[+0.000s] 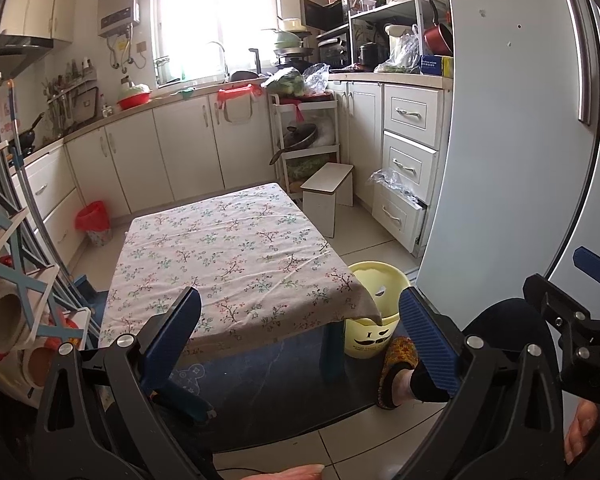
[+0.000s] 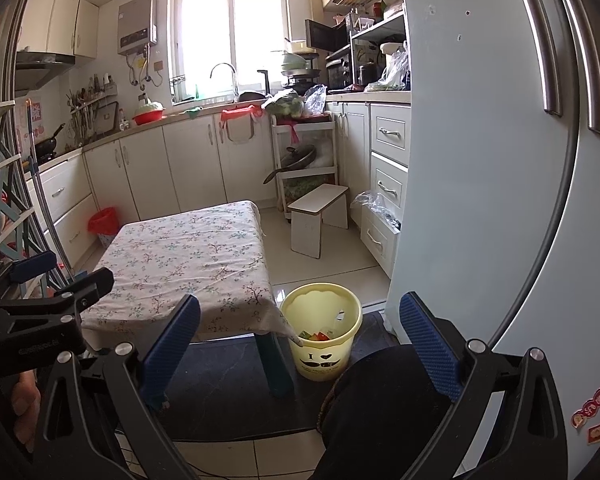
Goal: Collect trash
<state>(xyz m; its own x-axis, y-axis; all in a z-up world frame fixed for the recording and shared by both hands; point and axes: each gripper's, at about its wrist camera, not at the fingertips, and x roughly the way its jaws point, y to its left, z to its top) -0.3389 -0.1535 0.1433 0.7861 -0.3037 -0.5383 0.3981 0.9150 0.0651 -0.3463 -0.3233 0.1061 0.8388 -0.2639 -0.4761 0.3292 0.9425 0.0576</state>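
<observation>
Kitchen scene, both wrist views. The left gripper [image 1: 300, 336] is held with its jaws spread wide and nothing between them; the right gripper [image 2: 300, 340] is likewise wide and empty. Each hangs above the dark floor mat [image 2: 228, 384], short of the low surface [image 1: 220, 248] ahead, which is covered by a floral cloth and carries no visible object.

The yellow bin [image 2: 320, 328] stands on the floor ahead of the right gripper and slightly to its right, touching the draped near corner of the cloth. Inside it lie several coloured scraps [image 2: 316, 336], green and orange; these appear to be the trash already gathered. From the left gripper the same bin [image 1: 374, 312] sits ahead and to the right, partly hidden by the cloth corner, next to the person's slippered foot [image 1: 396, 372].

Judged state: collection looks essentially complete, as no loose trash is seen on the surface or on the visible floor; areas under the surface are hidden.

Risks from here: a gripper swung toward the bin could snag the hanging cloth corner and drag the cloth; a low pass could tip the light bin and spill the scraps; the two grippers, held close side by side, could knock together; the person's knee [image 2: 380, 400] lies just below the right gripper.
</observation>
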